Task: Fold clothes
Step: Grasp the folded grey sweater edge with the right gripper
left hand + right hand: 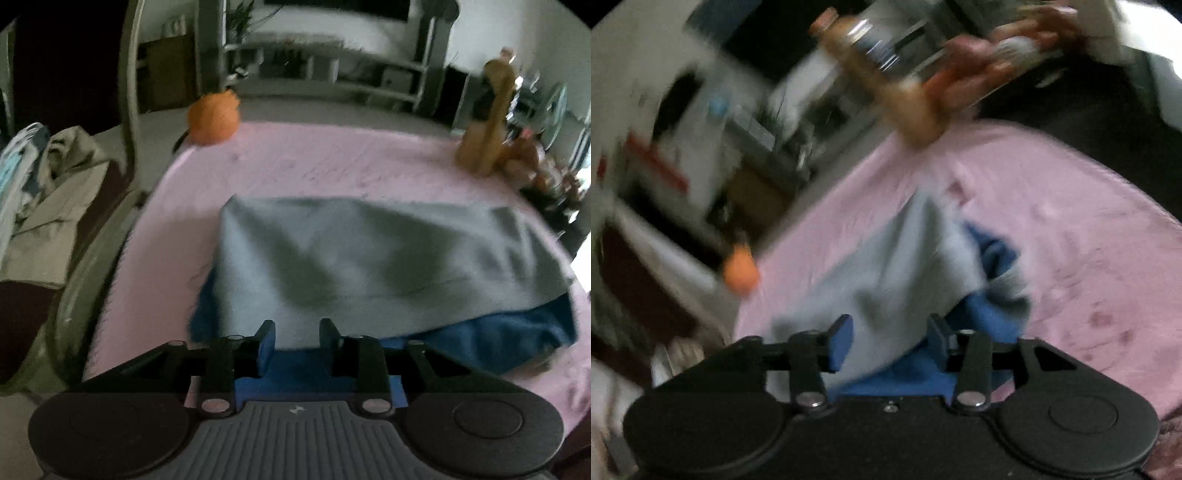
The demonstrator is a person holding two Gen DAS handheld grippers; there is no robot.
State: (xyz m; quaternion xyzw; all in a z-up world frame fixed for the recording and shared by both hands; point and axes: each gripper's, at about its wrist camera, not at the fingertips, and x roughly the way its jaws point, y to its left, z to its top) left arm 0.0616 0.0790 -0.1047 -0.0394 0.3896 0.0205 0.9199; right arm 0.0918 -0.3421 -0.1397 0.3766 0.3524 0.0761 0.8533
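Observation:
A garment (369, 258), light grey-blue outside and dark blue (498, 332) inside, lies folded over on a pink sheet (314, 158). My left gripper (297, 341) is open at the garment's near edge, its fingers a short gap apart over the cloth. In the right wrist view, which is blurred, the same garment (897, 266) lies bunched, with a blue fold (990, 251) showing at its right side. My right gripper (890, 341) is open, its fingers standing wide on either side of the cloth's near end.
An orange round toy (213, 118) sits at the sheet's far left corner and a tan plush toy (491, 122) at the far right. A pile of other clothes (44, 192) lies off to the left. Shelving (332, 70) stands beyond the bed.

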